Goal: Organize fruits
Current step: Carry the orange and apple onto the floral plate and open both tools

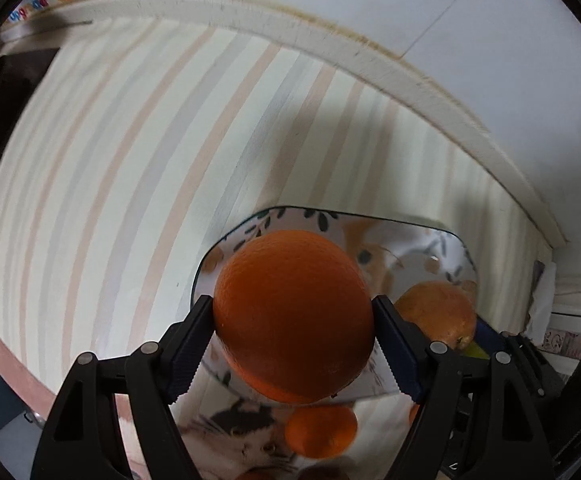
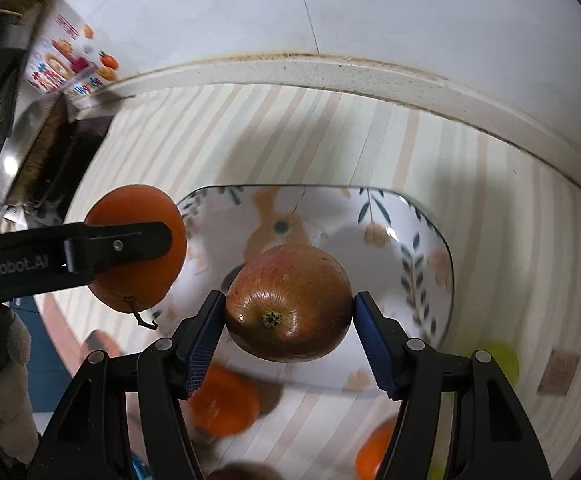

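Observation:
My left gripper (image 1: 292, 344) is shut on a large orange (image 1: 290, 316) and holds it above the near-left edge of a white floral plate (image 1: 418, 248). The same orange (image 2: 138, 248) and the left gripper's fingers (image 2: 130, 244) show at the left of the right wrist view. My right gripper (image 2: 290, 338) is shut on a reddish apple (image 2: 288, 304), held over the plate (image 2: 410, 236). That apple (image 1: 438, 312) shows at the right in the left wrist view.
Loose oranges (image 2: 224, 404) (image 2: 374, 454) and a green fruit (image 2: 496, 360) lie on the striped tablecloth (image 2: 290, 132) near me. A white ledge (image 2: 330, 68) and wall bound the far side. A printed box (image 2: 66, 68) and dark objects (image 2: 50, 160) stand at far left.

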`<state>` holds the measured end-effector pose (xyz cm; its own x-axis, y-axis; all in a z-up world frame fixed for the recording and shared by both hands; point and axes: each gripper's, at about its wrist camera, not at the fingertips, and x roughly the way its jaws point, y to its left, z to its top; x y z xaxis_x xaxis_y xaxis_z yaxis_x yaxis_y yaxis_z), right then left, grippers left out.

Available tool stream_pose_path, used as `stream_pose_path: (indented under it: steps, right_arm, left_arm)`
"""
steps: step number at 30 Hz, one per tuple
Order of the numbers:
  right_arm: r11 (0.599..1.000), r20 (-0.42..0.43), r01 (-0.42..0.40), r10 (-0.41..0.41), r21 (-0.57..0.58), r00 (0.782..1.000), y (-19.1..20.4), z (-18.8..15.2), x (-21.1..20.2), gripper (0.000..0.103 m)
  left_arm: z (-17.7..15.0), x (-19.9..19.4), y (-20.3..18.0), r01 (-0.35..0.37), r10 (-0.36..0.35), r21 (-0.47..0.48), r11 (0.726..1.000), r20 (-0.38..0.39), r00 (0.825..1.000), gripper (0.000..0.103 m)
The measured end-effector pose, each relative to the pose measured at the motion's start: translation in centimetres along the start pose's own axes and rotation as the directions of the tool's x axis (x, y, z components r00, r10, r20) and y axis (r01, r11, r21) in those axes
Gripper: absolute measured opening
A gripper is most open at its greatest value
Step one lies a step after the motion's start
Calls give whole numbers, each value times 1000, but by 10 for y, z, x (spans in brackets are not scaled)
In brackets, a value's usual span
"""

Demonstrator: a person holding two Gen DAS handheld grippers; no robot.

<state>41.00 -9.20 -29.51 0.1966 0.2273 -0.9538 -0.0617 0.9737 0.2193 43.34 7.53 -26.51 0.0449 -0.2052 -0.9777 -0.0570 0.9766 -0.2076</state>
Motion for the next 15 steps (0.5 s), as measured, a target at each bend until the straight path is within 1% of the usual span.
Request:
stream_pose_path:
  steps: [4, 7, 11, 15]
  right_arm:
    - [999, -21, 29, -29, -12, 999, -6, 19, 24, 68]
    - [999, -37, 36, -37, -14, 999, -8, 26, 35, 68]
    - [999, -43, 39, -39, -12, 998, -8, 32, 45, 68]
    - [999, -50, 43, -43, -12, 998, -7, 35, 46, 69]
  left_arm:
    - [7, 15, 1, -3, 3, -2, 1000, -33, 999, 77]
    - [9, 22, 2, -13, 13, 2, 1000, -53, 998, 78]
    - [11, 22, 3, -22, 22, -1, 1000, -60, 998, 78]
    - [13, 23, 3, -26, 24, -17, 1000, -84, 996, 78]
